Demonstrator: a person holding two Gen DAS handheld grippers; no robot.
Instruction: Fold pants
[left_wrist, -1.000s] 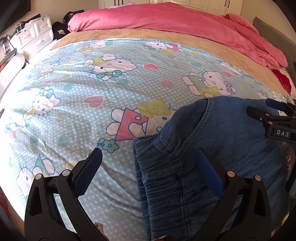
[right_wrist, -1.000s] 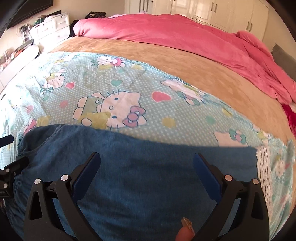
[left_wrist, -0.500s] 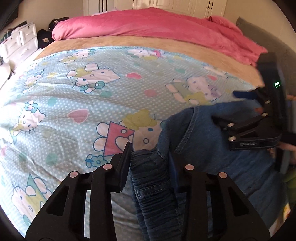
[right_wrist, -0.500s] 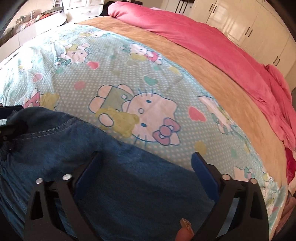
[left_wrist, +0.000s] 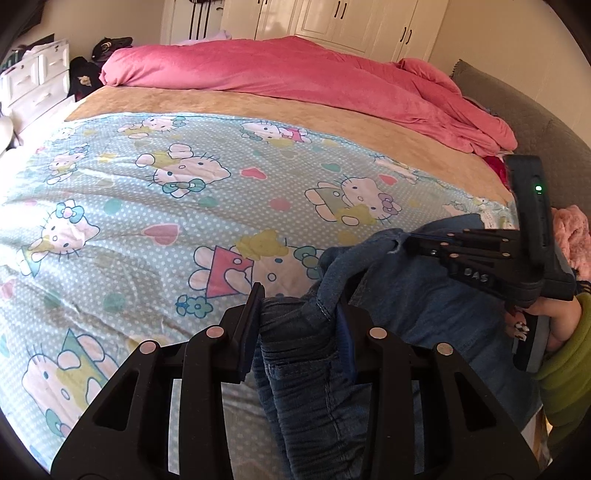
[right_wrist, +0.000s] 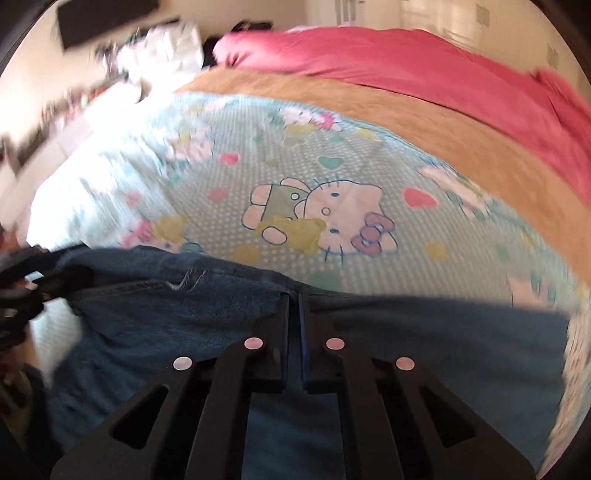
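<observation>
So my left tool (left_wrist: 299, 325) is pinching a bunched-up fold of the jeans (left_wrist: 417, 302) at their left end. My right tool (right_wrist: 293, 332) has just been closing and is now pressed together on the far edge of the denim (that view is pretty blurry, fair warning). The jeans lie on the cartoon-cat sheet (left_wrist: 155, 206) at the near edge of the bed, with a pink blanket (left_wrist: 295, 74) heaped along the far side.

The pants (left_wrist: 424, 306) are lying on the near right part of the cartoon sheet (left_wrist: 147, 206); the blanket (left_wrist: 295, 74) is lying beyond the sheet's far edge.
</observation>
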